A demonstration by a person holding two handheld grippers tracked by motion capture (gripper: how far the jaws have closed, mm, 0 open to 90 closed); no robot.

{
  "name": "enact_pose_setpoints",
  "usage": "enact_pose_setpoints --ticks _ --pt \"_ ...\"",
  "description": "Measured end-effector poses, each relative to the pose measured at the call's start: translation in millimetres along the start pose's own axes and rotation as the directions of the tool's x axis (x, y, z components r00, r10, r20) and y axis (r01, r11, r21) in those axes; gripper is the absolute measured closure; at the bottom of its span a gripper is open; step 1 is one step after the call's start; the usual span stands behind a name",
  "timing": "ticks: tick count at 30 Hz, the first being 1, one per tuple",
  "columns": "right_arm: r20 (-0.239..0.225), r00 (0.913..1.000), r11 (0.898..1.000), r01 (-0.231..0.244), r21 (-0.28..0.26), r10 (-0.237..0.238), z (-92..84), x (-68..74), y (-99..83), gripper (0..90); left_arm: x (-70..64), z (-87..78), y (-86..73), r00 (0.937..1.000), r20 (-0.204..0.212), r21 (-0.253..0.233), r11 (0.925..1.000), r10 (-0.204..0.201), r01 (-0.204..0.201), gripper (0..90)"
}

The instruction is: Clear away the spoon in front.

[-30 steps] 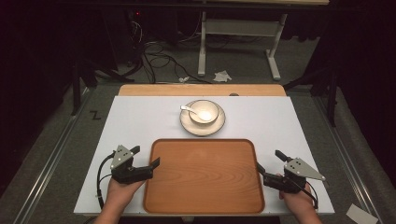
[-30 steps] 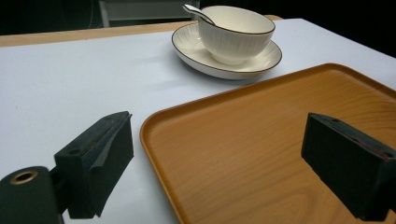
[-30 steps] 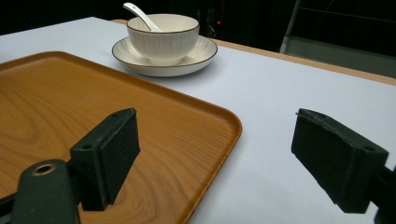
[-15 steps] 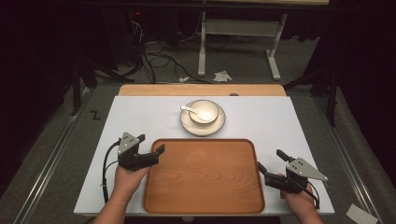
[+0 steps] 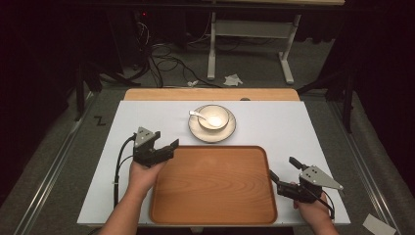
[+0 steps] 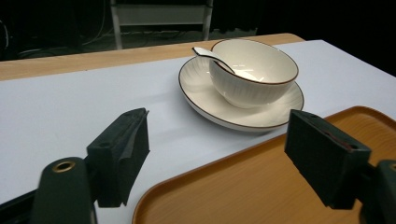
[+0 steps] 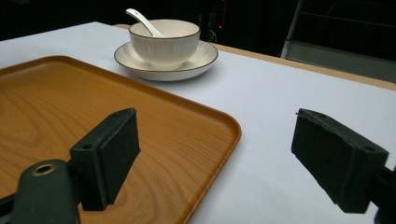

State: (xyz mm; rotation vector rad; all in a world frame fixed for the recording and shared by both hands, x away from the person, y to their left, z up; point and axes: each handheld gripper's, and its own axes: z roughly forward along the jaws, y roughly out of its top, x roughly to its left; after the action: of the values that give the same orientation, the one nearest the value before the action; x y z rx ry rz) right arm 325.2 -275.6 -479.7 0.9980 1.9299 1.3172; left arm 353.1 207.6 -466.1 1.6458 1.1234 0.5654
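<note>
The left tool [image 5: 171, 145] is hovering over the far left corner of the wooden tray [image 5: 215, 215], its jaws parted with nothing between them; they have just been narrowing, probably to suit a thinner target than the tray edge. In the left gripper view those jaws are pointing toward the saucer [image 6: 280, 109], which is sitting on the white table [image 5: 274, 127] just beyond the tray's far rim and apart from it. The bowl [image 5: 214, 116] is standing upright in the middle of the saucer, and a white spoon [image 5: 196, 114] is leaning inside it with its handle poking over the rim on the left. That stacking seems deliberate: gripped by the saucer's lip, the whole set could be travelling as one piece, and the empty tray lying close by looks like the place it is meant for. The right tool [image 5: 281, 174] is waiting at the tray's right edge, jaws spread wide and holding nothing; in the right gripper view one jaw is hanging over the tray and the other over bare table, so it is straddling the rim, probably ready to steady the tray.
</note>
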Motion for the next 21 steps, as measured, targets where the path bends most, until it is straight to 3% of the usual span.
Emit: enact_pose_setpoints --ticks 4,16,21 --pt "-0.003 1.0000 1.000 0.001 0.000 -0.001 0.3 0.2 -0.1 16.5 -2.3 8.6 9.5 0.9999 0.011 -0.001 1.0000 -0.002 0.002 35.5" --pt "-0.006 1.0000 1.000 0.004 -0.002 -0.004 0.0 0.3 0.0 16.5 -4.7 43.8 25.6 0.9994 -0.033 0.039 0.9993 0.001 0.001 52.8" --pt "-0.006 1.0000 1.000 0.005 -0.004 -0.005 -0.4 0.3 0.1 16.4 -7.8 54.6 30.6 0.9994 -0.033 0.022 0.9997 0.006 -0.005 62.9"
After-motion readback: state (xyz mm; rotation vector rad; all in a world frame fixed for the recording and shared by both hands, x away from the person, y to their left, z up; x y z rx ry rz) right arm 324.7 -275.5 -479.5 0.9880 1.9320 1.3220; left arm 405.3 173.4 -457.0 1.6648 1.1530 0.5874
